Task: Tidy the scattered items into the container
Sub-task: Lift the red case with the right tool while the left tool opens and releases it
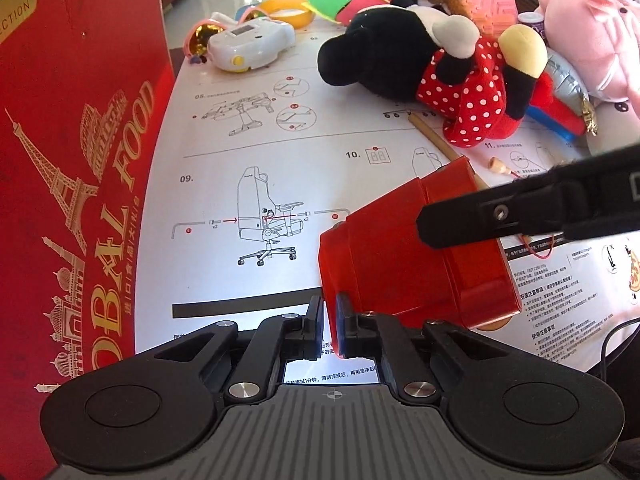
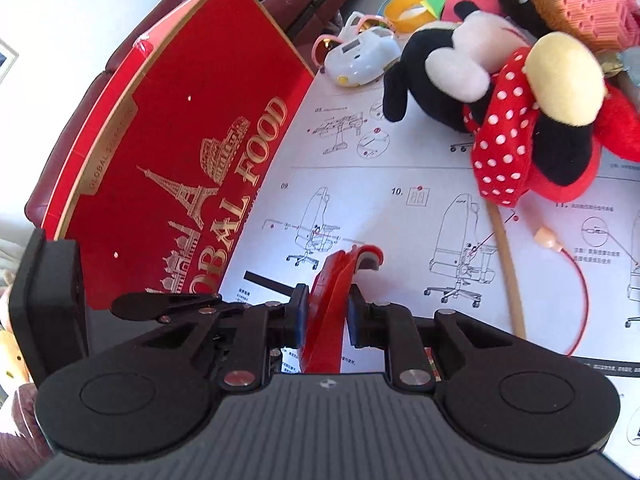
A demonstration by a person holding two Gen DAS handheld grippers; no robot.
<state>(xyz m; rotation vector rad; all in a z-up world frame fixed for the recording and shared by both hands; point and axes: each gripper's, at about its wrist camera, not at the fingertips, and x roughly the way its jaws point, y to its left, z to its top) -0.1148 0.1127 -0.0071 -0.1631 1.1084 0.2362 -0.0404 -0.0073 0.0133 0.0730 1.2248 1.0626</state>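
A red plastic box-shaped toy (image 1: 416, 252) is held above the paper-covered table. My right gripper (image 2: 323, 314) is shut on its thin red edge (image 2: 332, 300); its finger shows from the side in the left wrist view (image 1: 480, 220). My left gripper (image 1: 330, 320) has its jaws nearly closed, with a narrow gap, at the toy's lower left corner; whether it grips is unclear. The large red "Global Food" box (image 1: 80, 184) stands at the left, also in the right wrist view (image 2: 180, 152). Its inside is hidden.
A Minnie Mouse plush (image 1: 432, 68) lies on the instruction sheet (image 1: 248, 136), with a pink pig plush (image 1: 592, 28), a white toy device (image 1: 248, 44), a yellow ring (image 1: 288, 10) and a wooden stick with red cord (image 2: 508, 264) nearby.
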